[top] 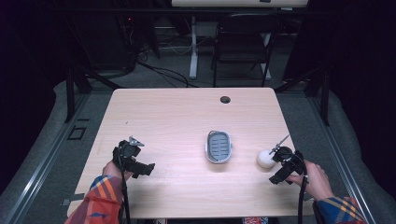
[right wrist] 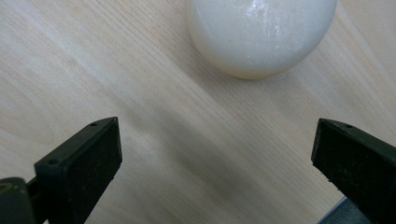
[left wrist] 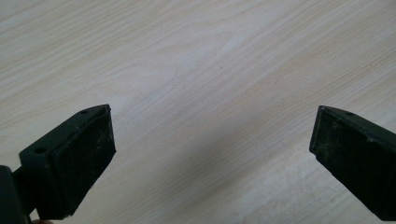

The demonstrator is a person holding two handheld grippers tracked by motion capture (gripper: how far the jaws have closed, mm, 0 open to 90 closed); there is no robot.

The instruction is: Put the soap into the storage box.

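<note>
A white, rounded soap bar (top: 265, 158) lies on the wooden table (top: 177, 116) at the right, and a grey oval soap dish (top: 218, 146) with a slotted floor stands near the middle. My right gripper (top: 279, 157) hovers just right of the soap. In the right gripper view the soap (right wrist: 260, 35) lies ahead of the jaws, beyond the tips, and the right gripper (right wrist: 217, 154) stands open with only tabletop between its fingers. My left gripper (top: 128, 156) is over the table's left part; in the left gripper view the left gripper (left wrist: 212, 142) is open above bare wood.
A round cable hole (top: 225, 99) sits near the table's far edge. Beyond the table stand a dark chair (top: 243, 42) and a white desk leg (top: 193, 46), with cables on the floor. Sleeved forearms enter from the bottom corners.
</note>
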